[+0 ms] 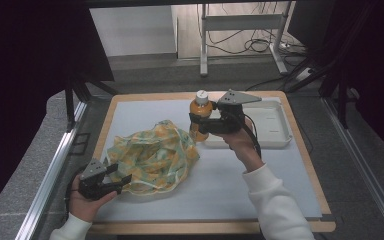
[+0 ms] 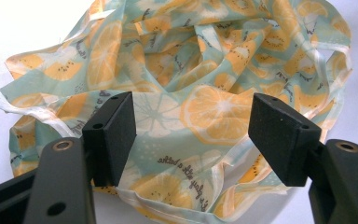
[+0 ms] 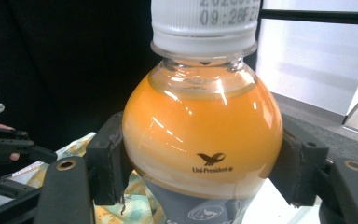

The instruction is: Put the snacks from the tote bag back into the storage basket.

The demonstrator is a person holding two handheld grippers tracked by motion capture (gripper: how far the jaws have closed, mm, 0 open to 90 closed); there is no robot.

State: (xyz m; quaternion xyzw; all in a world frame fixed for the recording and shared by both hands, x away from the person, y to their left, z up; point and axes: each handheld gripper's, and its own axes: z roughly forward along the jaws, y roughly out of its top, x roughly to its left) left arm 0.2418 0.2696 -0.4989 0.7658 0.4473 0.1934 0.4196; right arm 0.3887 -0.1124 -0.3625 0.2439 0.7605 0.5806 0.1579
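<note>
Orange juice bottle (image 3: 200, 135) was held upright by the right gripper (image 1: 203, 123), whose jaws were pressed on its round shoulder, at the tray's (image 1: 275, 137) nine o'clock edge. Citrus-print fabric bag (image 1: 152, 157) lay crumpled at the bottle's seven o'clock. Left gripper (image 2: 193, 135) was kept wide open over the bag's edge, with nothing clamped.

- the bottle (image 3: 200, 135) is showing "uni-president" under a small black bird logo on its orange body.
- the white cap (image 3: 204, 21) is carrying printed digits, partly cut off, reading "09:28".
- the fruit-print bag (image 2: 186, 93) is bearing cursive writing, too skewed to make out with certainty.
</note>
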